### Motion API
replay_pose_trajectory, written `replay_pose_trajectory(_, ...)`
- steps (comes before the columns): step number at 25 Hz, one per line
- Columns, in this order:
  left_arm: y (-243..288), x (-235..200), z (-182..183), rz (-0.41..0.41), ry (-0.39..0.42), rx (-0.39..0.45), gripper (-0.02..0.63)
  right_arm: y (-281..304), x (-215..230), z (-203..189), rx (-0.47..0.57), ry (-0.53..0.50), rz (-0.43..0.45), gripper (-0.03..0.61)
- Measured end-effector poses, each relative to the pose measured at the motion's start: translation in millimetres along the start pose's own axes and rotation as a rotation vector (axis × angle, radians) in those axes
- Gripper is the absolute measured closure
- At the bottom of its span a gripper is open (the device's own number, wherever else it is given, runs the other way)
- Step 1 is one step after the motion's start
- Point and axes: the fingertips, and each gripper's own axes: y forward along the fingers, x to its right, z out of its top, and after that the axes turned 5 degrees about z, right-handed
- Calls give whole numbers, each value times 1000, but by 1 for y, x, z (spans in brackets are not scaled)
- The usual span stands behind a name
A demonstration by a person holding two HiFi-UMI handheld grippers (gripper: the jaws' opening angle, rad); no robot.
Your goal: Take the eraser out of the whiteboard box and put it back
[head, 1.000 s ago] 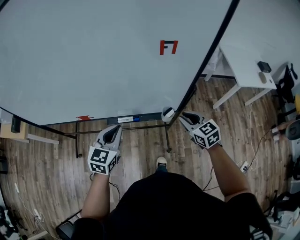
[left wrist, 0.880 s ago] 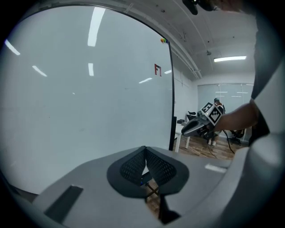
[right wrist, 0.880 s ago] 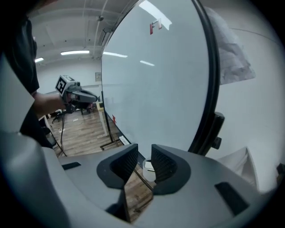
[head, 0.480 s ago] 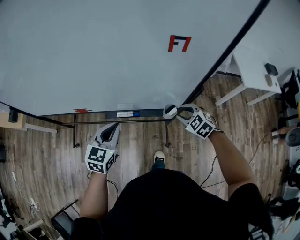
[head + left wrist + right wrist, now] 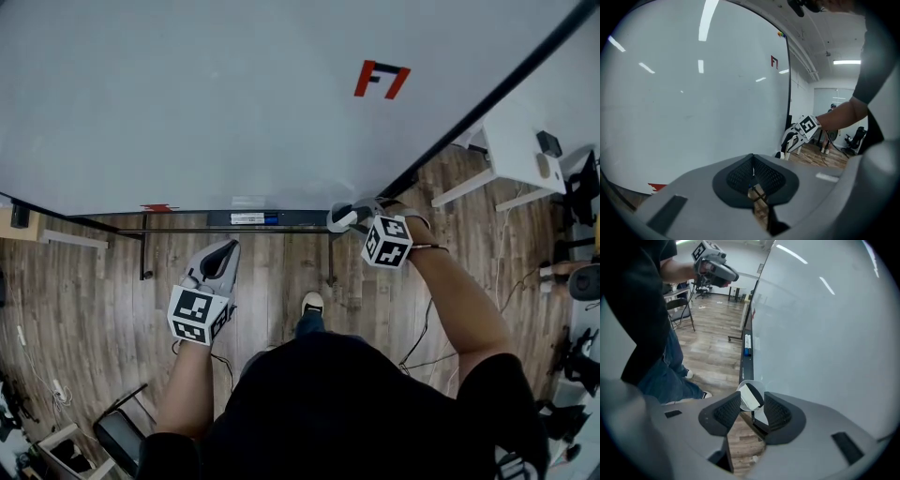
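While the left gripper (image 5: 753, 169) sits closed, the right gripper (image 5: 752, 403), jaws just opening, seemingly clears the eraser (image 5: 749, 394).

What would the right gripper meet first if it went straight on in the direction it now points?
Most likely the eraser, which stands in the round white box at the end of the tray, directly beyond the right gripper. Its jaws have just been opening and grip nothing; depth is unclear.

Round white whiteboard box (image 5: 741, 384) sits at the 3 o'clock end of the marker tray (image 5: 300, 218). The white, black-faced eraser (image 5: 747, 397) stands tilted inside it.
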Motion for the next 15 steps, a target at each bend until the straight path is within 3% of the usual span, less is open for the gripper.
replay_pose_trajectory(15, -3, 2, -28, 5, -51, -28, 604, 45, -10, -9, -233, -283, 92, 411)
